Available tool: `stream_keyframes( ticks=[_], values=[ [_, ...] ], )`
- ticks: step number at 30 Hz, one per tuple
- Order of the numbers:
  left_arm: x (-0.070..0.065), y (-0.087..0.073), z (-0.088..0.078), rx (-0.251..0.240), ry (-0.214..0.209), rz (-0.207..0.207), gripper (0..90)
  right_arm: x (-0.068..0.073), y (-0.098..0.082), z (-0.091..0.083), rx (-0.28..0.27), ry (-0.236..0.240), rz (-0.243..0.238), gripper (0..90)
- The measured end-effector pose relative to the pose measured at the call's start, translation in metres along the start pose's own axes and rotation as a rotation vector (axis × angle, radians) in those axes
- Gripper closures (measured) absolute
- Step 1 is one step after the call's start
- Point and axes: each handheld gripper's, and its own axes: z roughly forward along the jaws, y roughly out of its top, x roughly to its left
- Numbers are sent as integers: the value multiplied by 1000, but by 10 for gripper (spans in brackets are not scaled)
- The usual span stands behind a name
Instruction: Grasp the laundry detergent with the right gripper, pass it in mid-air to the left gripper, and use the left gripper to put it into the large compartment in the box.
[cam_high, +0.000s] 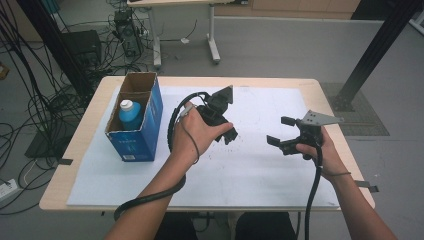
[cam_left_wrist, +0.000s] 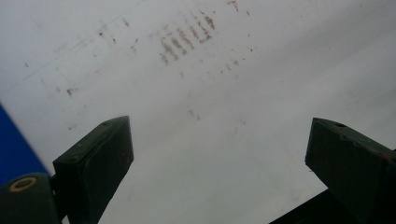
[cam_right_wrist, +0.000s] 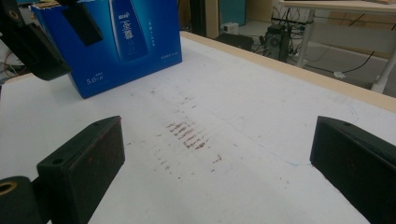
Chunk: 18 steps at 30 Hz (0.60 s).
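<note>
Black jaws of the left tongs (cam_high: 229, 134) stand wide apart with nothing between them, held above the white sheet (cam_high: 260, 165) that covers the desk (cam_high: 80, 145). In the left gripper view the jaws frame bare sheet with faint brown scuff marks (cam_left_wrist: 187, 39), and a sliver of blue shows at the left edge. The right tongs (cam_high: 280, 131) are also spread wide and hold nothing; they hover over the right half of the sheet, jaws pointing toward the left tongs, the two well apart. A black cable (cam_high: 312, 195) trails from the right tongs back along the forearm.

The nearest thing to the left tongs is a blue cardboard box (cam_high: 137, 130), standing upright on the left part of the desk with its top flaps open. A blue bottle with a white cap (cam_high: 129, 112) stands inside it, in the compartment nearer the person. In the right gripper view the box (cam_right_wrist: 126, 42) stands beyond the scuff marks (cam_right_wrist: 189, 135), with the left tongs (cam_right_wrist: 51, 37) raised in front of it. The box is near the left hand (cam_high: 192, 132) but not touched.
</note>
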Motion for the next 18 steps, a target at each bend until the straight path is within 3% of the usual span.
stream_keyframes(
  ticks=[7,18],
  values=[
    [2,-1,11,12,-7,-8,81,0,2,-1,1,-7,-3,31],
    [2,-4,10,7,-9,-10,80,3,3,-2,-3,-8,-9,31]
  ],
)
